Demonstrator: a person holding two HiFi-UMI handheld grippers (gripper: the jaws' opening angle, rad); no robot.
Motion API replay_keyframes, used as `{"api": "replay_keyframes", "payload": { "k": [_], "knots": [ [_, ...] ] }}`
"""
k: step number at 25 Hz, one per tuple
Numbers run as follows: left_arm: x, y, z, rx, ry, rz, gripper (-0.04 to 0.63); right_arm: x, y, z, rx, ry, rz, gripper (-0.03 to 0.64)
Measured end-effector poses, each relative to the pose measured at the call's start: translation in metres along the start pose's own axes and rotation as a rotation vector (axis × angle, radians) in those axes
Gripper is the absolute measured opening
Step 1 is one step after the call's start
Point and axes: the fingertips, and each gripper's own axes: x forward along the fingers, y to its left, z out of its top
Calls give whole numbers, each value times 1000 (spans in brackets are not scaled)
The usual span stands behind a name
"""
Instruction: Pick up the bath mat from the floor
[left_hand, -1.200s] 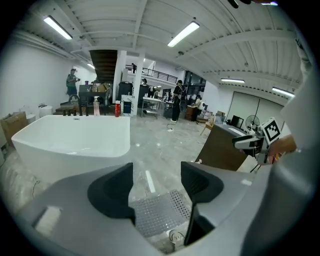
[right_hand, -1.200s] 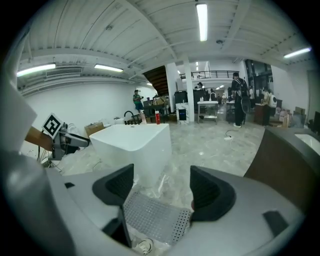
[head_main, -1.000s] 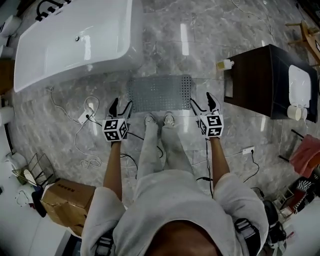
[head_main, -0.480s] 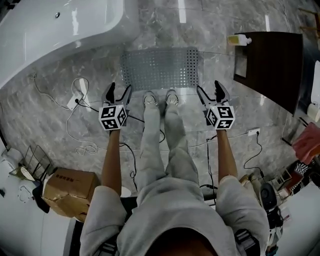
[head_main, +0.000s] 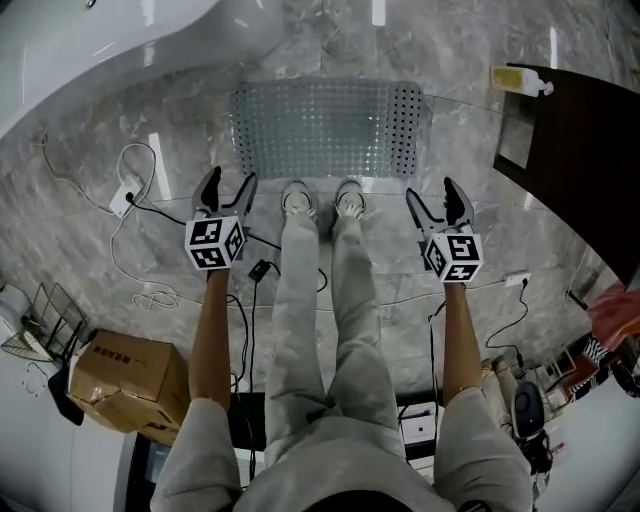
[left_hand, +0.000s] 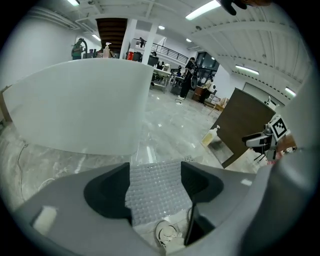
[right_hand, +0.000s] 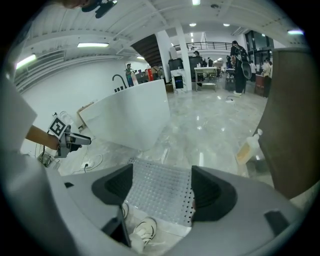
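The bath mat (head_main: 325, 130) is a translucent grey rectangle with bumps and holes. It lies flat on the marble floor just ahead of the person's white shoes (head_main: 297, 200). My left gripper (head_main: 228, 181) hovers open beside the left shoe, short of the mat's near left corner. My right gripper (head_main: 431, 192) hovers open beside the right shoe, near the mat's right corner. In the left gripper view the mat (left_hand: 155, 192) shows beyond the empty jaws. In the right gripper view the mat (right_hand: 162, 192) lies the same way. Neither gripper touches it.
A white bathtub (head_main: 100, 40) stands at the far left of the mat. A dark cabinet (head_main: 580, 150) with a soap bottle (head_main: 520, 80) beside it stands at the right. Cables and a power strip (head_main: 125, 200) lie on the floor at left, a cardboard box (head_main: 125, 380) behind.
The person has stepped and leaned toward the mat, which now looks larger and nearer. Both grippers came along, still level with the shoes, with jaws unchanged.
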Motion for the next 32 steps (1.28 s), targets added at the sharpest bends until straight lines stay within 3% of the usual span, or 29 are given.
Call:
{"api": "replay_keyframes", "payload": {
  "k": [6,15,21,32],
  "knots": [
    [51,21,-58,-51,42,15,307,53,-20,-58,-5,50,6,339],
    [133,60,-153,-116,140,57,357,126,-60,-150,41,140,-20,339],
    [186,97,-216,-58,242,83,392,184,-93,-208,76,188,-39,344],
    [254,148,-296,-88,310,178,455,269,-145,-291,132,267,-128,359]
  ]
}}
